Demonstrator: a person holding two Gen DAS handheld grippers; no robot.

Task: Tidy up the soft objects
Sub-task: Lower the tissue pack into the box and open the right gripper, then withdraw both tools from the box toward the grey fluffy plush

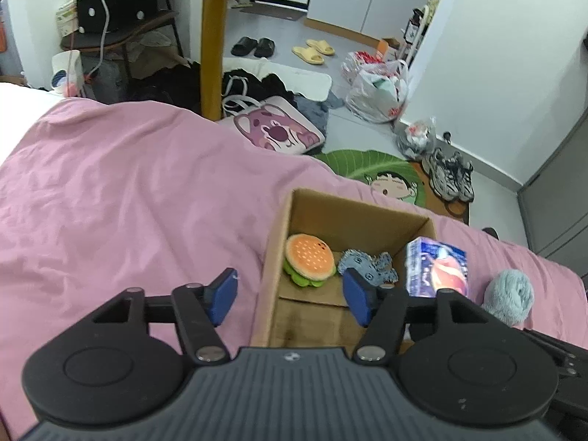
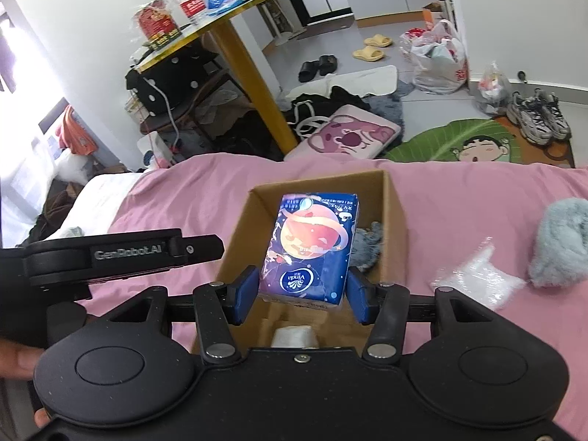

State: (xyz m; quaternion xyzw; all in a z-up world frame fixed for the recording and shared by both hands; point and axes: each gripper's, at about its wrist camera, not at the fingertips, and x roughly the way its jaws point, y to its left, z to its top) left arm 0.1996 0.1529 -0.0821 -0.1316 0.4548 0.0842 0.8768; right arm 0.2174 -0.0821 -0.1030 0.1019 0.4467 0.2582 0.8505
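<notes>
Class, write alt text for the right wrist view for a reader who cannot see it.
The right gripper holds a blue tissue pack above an open cardboard box on a pink bedspread. A fluffy grey toy and a clear plastic bag lie to its right.

Black slippers (image 1: 253,46), yellow slippers (image 1: 313,51) and sneakers (image 1: 449,176) lie on the floor.

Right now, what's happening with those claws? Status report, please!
Right gripper shut on tissue pack, over cardboard box. Left gripper open, empty. Nothing blocking.
</notes>
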